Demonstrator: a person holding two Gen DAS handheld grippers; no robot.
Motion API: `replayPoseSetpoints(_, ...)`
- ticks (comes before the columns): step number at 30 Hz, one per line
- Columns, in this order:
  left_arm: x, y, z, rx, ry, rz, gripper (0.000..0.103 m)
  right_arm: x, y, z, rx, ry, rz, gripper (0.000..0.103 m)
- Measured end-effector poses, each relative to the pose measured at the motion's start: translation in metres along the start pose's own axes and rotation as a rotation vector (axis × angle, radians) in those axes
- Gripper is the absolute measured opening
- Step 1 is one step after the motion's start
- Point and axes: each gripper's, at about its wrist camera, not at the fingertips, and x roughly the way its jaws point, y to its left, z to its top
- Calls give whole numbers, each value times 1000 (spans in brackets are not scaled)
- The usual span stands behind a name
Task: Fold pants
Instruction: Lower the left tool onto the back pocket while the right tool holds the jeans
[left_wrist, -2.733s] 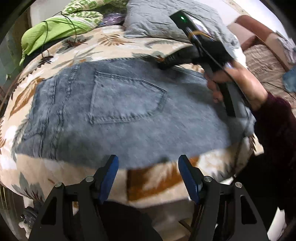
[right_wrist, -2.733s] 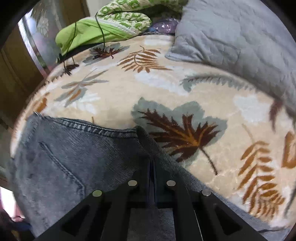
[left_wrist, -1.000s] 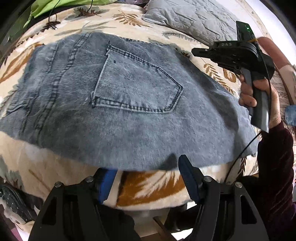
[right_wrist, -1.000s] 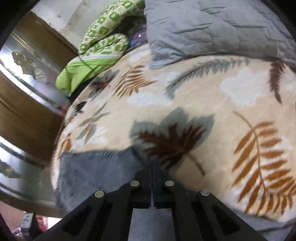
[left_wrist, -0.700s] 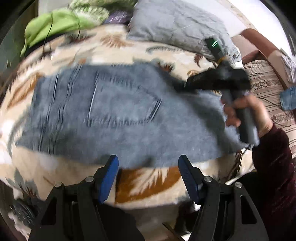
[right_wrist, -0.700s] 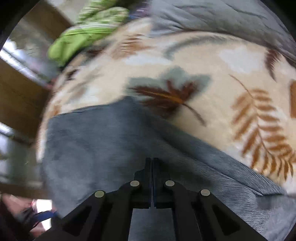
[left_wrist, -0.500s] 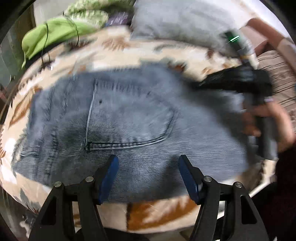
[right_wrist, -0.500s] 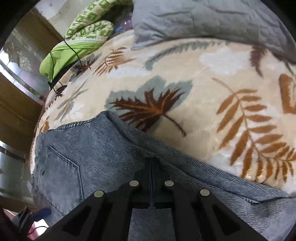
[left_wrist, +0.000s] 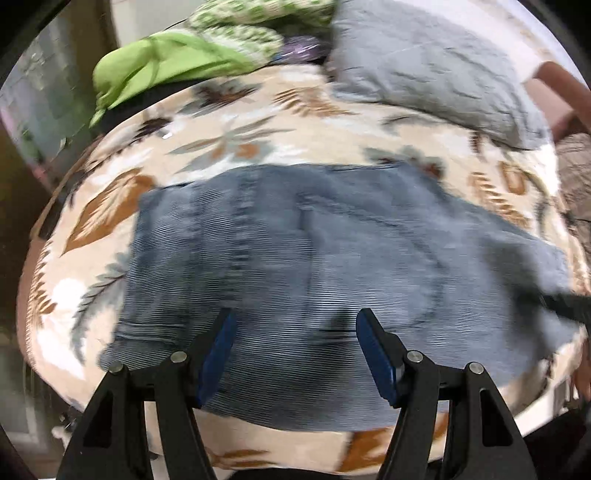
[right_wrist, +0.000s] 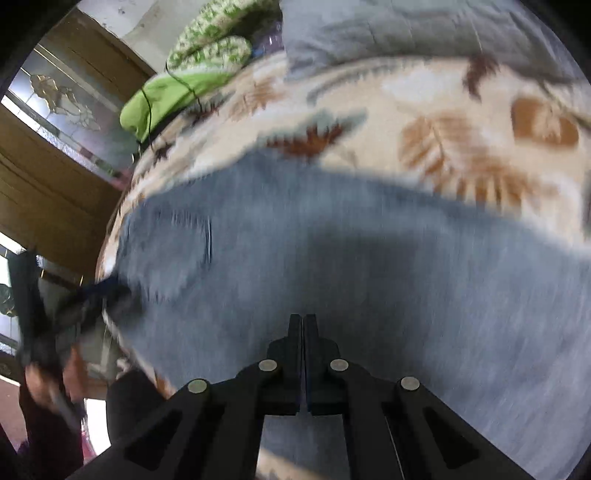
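Pants (left_wrist: 332, 258) lay flat on bed (left_wrist: 229, 140) (blurred); left gripper (left_wrist: 295, 354) gaped empty at 6 o'clock, right gripper (right_wrist: 303, 354) closed, holding nothing visible.

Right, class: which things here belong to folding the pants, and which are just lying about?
Belongs to the job:
pants
left gripper
right gripper

Just lying about:
grey pillow
green cloth
leaf-patterned blanket

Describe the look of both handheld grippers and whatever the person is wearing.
Both are black angular linkage frames with silver rivets. The left gripper has blue pads; the right gripper shows a blue sliver between its black fingers. A dark sleeve shows below one hand.
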Motion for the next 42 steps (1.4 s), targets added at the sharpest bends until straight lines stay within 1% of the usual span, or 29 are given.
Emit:
replayPoseSetpoints(2, 6, 11, -3, -24, 7, 22, 68, 4, 4, -19, -23, 13, -19, 3)
replayPoseSetpoints(3, 8, 18, -4, -45, 13, 16, 69, 4, 7, -27, -45, 4, -39, 3)
replayPoseSetpoints(5, 14, 27, -7, -82, 17, -13, 70, 6, 7, -35, -68, -14, -49, 3)
replayPoseSetpoints(8, 19, 28, -9, -63, 6, 8, 69, 0, -4, -45, -58, -49, -48, 3)
replayPoseSetpoints(12, 28, 24, -5, -42, -5, 41, 69, -13, -29, -49, -9, -145, -112, 3)
replayPoseSetpoints(13, 31, 24, -1, -41, 0, 45, 69, -14, -33, -50, -17, -167, -102, 2)
replayPoseSetpoints(14, 33, 24, 2, -40, 1, 49, 70, -15, -36, -49, -19, -189, -119, 2)
replayPoseSetpoints(16, 37, 23, 8, -20, -12, 96, 76, -23, -46, -44, 13, -243, -181, 2)
replayPoseSetpoints(17, 40, 23, 10, -10, -14, 109, 79, -28, -52, -42, 47, -256, -177, 2)
replayPoseSetpoints(19, 45, 27, 14, -17, -3, 112, 82, -45, -70, -36, 145, -312, -132, 3)
replayPoseSetpoints(20, 43, 29, 14, -29, 2, 103, 80, -55, -79, -33, 176, -347, -111, 3)
replayPoseSetpoints(21, 38, 30, 14, -38, -1, 98, 80, -63, -85, -29, 188, -366, -114, 2)
replayPoseSetpoints(22, 29, 30, 14, -53, -20, 99, 75, -66, -88, -25, 195, -377, -108, 5)
replayPoseSetpoints(23, 20, 27, 13, -57, -45, 99, 70, -67, -89, -21, 198, -377, -88, 5)
replayPoseSetpoints(24, 10, 23, 14, -48, -73, 94, 70, -66, -88, -16, 196, -367, -62, 5)
replayPoseSetpoints(26, -6, 5, 16, -7, -119, 60, 70, -58, -80, -6, 170, -336, -44, 5)
replayPoseSetpoints(28, -5, -21, 18, 59, -97, 8, 70, -41, -65, 6, 116, -277, -24, 5)
replayPoseSetpoints(29, -2, -35, 20, 91, -86, -8, 70, -31, -58, 9, 98, -249, -35, 5)
replayPoseSetpoints(30, 2, -46, 21, 115, -83, -5, 70, -23, -55, 10, 88, -236, -57, 5)
replayPoseSetpoints(31, 10, -59, 23, 148, -83, 17, 70, -13, -53, 14, 79, -221, -94, 6)
replayPoseSetpoints(32, 17, -67, 25, 167, -81, 42, 70, -8, -56, 15, 80, -207, -109, 6)
replayPoseSetpoints(33, 27, -73, 28, 175, -70, 69, 70, 0, -61, 18, 93, -188, -126, 2)
replayPoseSetpoints(34, 40, -74, 33, 173, -40, 99, 70, 4, -66, 20, 113, -188, -116, 2)
replayPoseSetpoints(35, 52, -73, 37, 165, -14, 119, 70, 4, -72, 22, 137, -204, -99, 2)
replayPoseSetpoints(36, 63, -68, 41, 152, 6, 129, 70, 3, -74, 25, 145, -207, -104, 2)
replayPoseSetpoints(38, 71, -60, 50, 134, -4, 135, 70, 4, -75, 29, 134, -229, -146, 2)
replayPoseSetpoints(40, 74, -57, 58, 131, -5, 169, 70, 6, -76, 33, 108, -251, -162, 0)
replayPoseSetpoints(42, 81, -54, 64, 125, 0, 188, 70, 8, -81, 39, 105, -266, -178, 0)
